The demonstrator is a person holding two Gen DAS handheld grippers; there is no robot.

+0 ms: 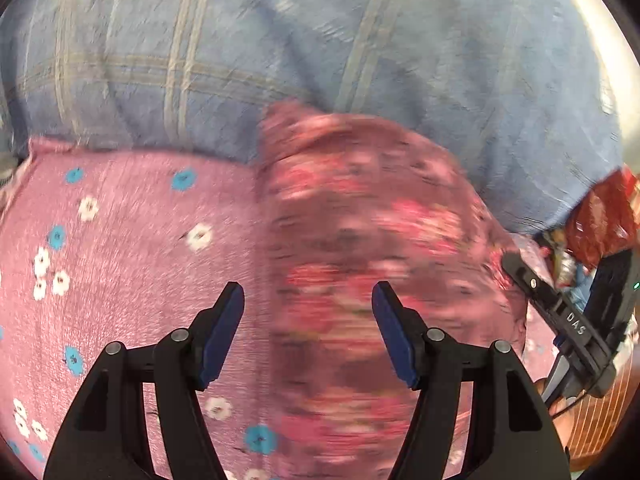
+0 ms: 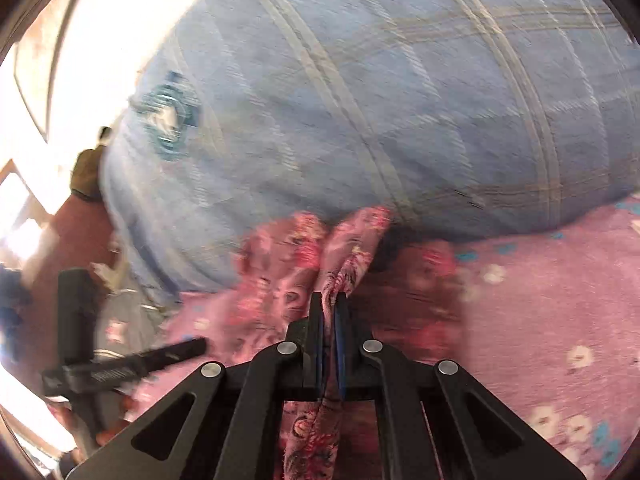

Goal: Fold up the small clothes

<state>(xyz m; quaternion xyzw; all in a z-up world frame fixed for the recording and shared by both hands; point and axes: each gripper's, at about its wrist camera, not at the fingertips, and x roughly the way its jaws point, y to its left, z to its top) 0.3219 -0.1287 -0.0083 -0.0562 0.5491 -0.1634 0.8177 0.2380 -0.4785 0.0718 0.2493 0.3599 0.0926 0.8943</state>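
Note:
A small pink floral garment (image 1: 360, 264) lies bunched on a pink flowered bedsheet (image 1: 132, 264), blurred by motion. My left gripper (image 1: 308, 320) is open and empty, its blue pads above the garment's near part. My right gripper (image 2: 330, 312) is shut on a fold of the garment (image 2: 296, 280), with cloth pinched between its pads and hanging down behind them. The right gripper also shows at the right edge of the left wrist view (image 1: 560, 312). The left gripper shows at the lower left of the right wrist view (image 2: 132, 364).
A big blue plaid quilt or pillow (image 1: 320, 60) lies just behind the garment and fills the far half of both views (image 2: 380, 100). A red patterned item (image 1: 604, 216) sits at the right edge. Bright window light and a dark floor show at the left (image 2: 48, 80).

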